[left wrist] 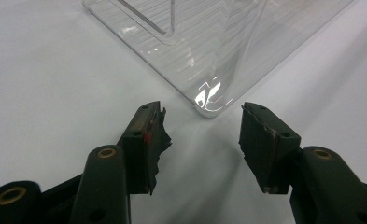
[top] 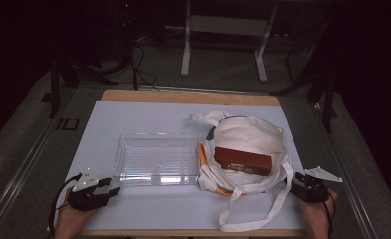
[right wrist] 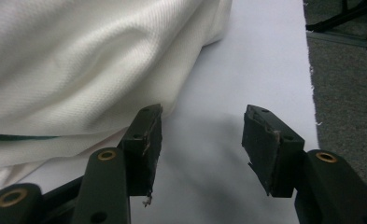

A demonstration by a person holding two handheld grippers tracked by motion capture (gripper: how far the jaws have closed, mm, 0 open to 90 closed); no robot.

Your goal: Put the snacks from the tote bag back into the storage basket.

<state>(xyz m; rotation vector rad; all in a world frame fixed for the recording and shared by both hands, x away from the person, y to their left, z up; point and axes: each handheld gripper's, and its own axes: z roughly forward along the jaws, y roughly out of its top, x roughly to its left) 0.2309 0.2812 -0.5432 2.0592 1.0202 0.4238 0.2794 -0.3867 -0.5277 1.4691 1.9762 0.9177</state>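
Your left tongs [top: 114, 189] rest at seven o'clock on the white surface [top: 148, 117], jaws spread and holding nothing; in the left gripper view the near corner of the clear plastic tray [left wrist: 209, 100] sits just beyond the tips, apart from both jaws. The tray [top: 155, 159] lies near the middle of the surface, touching or nearly touching the white cloth tote bag [top: 250, 134] at its three o'clock side; a brown rectangular box [top: 243, 161] lies on top of the bag, and an orange-edged item [top: 202, 154] peeks out at the bag's left rim, too hidden to name. Your right tongs [top: 295, 183] wait at five o'clock, jaws likewise spread and empty; in the right gripper view the bag's cloth [right wrist: 92, 65] bulges just beside the left jaw, perhaps brushing it.

The box looks like the thing to move into the tray; bring the right tongs up and over the bag rather than ploughing through the cloth and its long strap [top: 277, 199]; close across the box's narrow width, near its middle, so it lifts level; keep the left tongs by the tray corner to steady it against sliding.
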